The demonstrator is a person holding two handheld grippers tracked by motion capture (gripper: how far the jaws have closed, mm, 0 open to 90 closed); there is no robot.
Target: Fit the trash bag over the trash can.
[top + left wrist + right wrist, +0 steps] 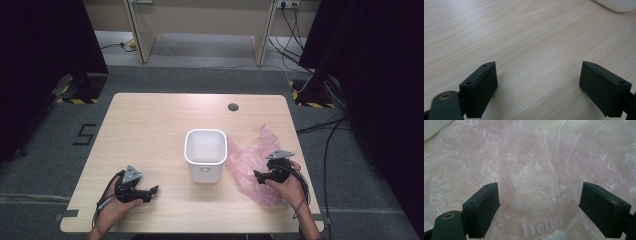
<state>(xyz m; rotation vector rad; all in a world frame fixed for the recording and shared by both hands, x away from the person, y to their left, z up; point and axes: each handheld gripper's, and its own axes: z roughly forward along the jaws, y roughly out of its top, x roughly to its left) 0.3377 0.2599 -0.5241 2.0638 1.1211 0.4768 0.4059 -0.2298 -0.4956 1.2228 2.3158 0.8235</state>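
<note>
The right hand-held gripper (261,176) is held low over the pink plastic bag (250,165), jaws spread wide apart with nothing pinched between them. In the right gripper view the bag (536,170) is seen crumpled right under the jaws, and white "Hello" lettering (542,229) is printed on it just ahead of them. Whether the jaw tips are actually touching the plastic can't be made out from these angles, it's too close to call. In the high view the right hand (287,187) is wrapped around the gripper body at about 4 o'clock on the counter (150,125), with the grey three-cornered plate on top.

The bag is spread out flat-ish at roughly 3 to 4 o'clock from the counter's middle, its left edge just beside the white bin (205,154), possibly touching it. The bin is stood upright near the centre, open at the top, looking empty inside.

The left hand-held gripper (150,191) is parked over at about 8 o'clock, well apart from the bin and the bag, gripped by the left hand (120,200). Its jaws are also spread wide, over bare wood grain (529,50), with a corner of the white bin (616,6) caught at 1 o'clock in the left gripper view.

A small dark round hole (233,107) is set into the counter near its far edge, at about 12 o'clock.
</note>
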